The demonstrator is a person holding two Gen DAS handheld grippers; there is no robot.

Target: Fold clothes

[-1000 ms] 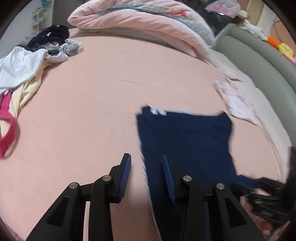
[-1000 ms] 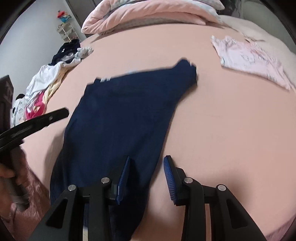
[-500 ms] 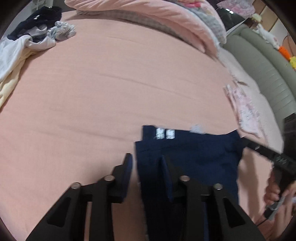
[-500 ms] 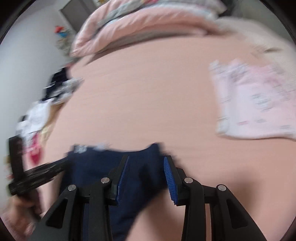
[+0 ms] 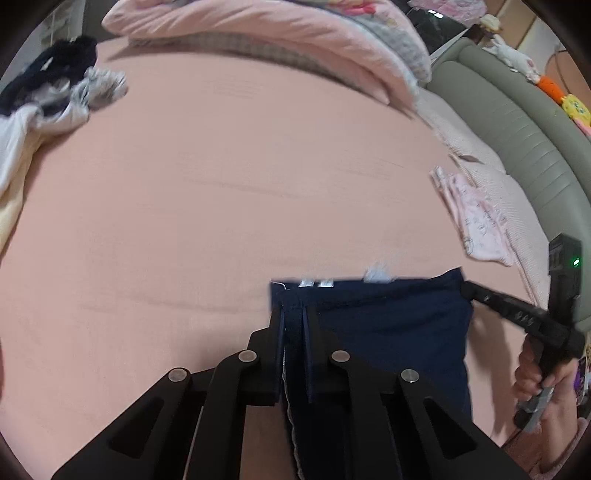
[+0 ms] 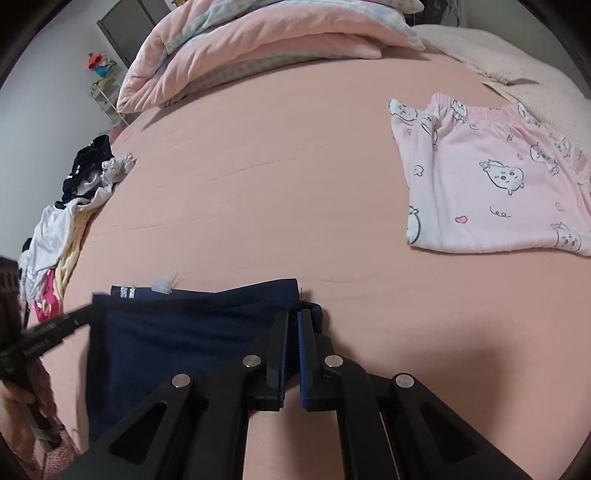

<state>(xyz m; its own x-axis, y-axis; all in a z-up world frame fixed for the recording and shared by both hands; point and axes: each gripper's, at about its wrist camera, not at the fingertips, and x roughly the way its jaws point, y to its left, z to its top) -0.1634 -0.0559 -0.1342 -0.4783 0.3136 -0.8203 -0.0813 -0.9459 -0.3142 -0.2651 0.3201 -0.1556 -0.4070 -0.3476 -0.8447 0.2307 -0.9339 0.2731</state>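
A navy garment point(image 5: 388, 325) lies flat on the pink bed sheet point(image 5: 221, 184), its far edge bearing small white labels. My left gripper point(image 5: 293, 314) is closing its jaws on the garment's far left corner, with navy fabric pinched between the pads. My right gripper point(image 6: 293, 314) is closing on the far right corner of the garment point(image 6: 184, 332), a fold of cloth between its pads. In each wrist view the other gripper shows at the opposite corner: the right gripper point(image 5: 466, 290) and the left gripper point(image 6: 92, 312), each held by a hand.
Folded pink printed pyjama trousers point(image 6: 491, 177) lie at the right. A pile of loose clothes point(image 6: 62, 229) sits at the left edge. A pink duvet point(image 5: 277, 33) is heaped at the far end, and a grey padded headboard point(image 5: 517, 122) runs along the right.
Both grippers moved forward over the navy garment to its far edge. Their jaws, apart before, have closed on the two far corners.
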